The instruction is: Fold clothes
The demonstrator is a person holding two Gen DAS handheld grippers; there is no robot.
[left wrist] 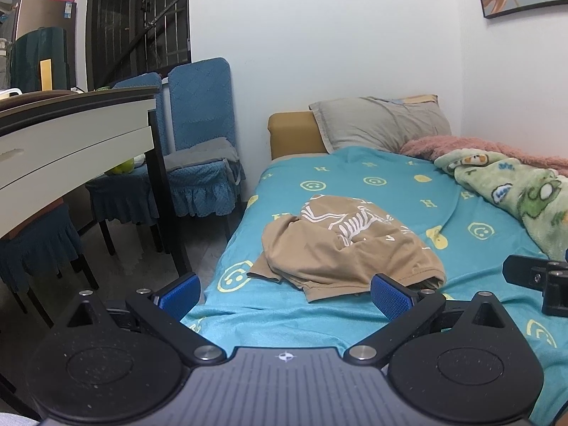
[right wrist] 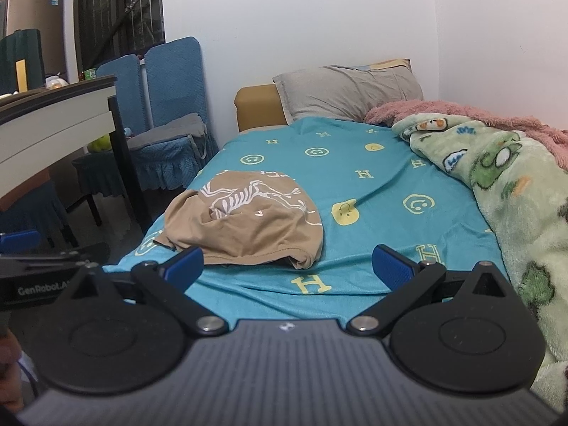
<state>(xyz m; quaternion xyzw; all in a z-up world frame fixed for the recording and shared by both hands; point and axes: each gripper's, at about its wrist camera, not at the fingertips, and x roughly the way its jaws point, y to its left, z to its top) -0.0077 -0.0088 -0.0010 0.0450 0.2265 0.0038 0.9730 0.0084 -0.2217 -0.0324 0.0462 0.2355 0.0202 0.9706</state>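
Observation:
A tan T-shirt [left wrist: 340,245] with a white skeleton print lies crumpled in a heap on the turquoise bed sheet [left wrist: 390,184]. My left gripper [left wrist: 285,296] hovers just short of the shirt's near hem, open, with nothing between its blue pads. In the right wrist view the same shirt [right wrist: 255,223] lies ahead and to the left. My right gripper [right wrist: 287,271] is open and empty over the sheet [right wrist: 372,184], its left pad near the shirt's front edge. Each gripper shows at the edge of the other's view.
A green cartoon fleece blanket [right wrist: 497,184] and a pink fuzzy blanket [right wrist: 443,110] pile along the bed's right side. A grey pillow [left wrist: 380,120] rests at the headboard. Left of the bed stand a white table [left wrist: 71,135] and blue-covered chairs [left wrist: 198,135].

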